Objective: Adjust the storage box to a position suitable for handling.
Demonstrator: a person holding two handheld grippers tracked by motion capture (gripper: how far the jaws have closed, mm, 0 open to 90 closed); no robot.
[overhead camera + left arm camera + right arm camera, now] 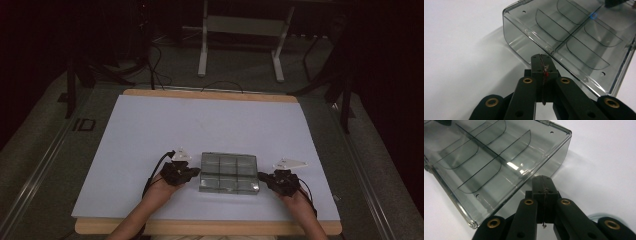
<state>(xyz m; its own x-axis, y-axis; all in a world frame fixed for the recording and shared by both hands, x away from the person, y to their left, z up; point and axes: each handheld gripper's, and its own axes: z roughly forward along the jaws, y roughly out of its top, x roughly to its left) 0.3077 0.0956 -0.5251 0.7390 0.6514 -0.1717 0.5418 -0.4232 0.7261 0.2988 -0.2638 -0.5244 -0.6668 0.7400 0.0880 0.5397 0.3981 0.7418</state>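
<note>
1. Two hands enter from the table's near edge, each carrying a black two-jaw tool: the left gripper and the right gripper flank a clear plastic compartment box lying flat on the white sheet.
2. Both sets of jaws are pressed together with nothing between them. In the left gripper view, the tips sit at the box's side wall. The right gripper view mirrors this on the opposite wall.
3. The box looks light, rigid and smooth-walled, likely to slide or skid. Its thin raised rim or a corner seems the surest hold.
4. Both forearms angle inward and lie low, with the tools pointing toward the box's short sides.
</note>
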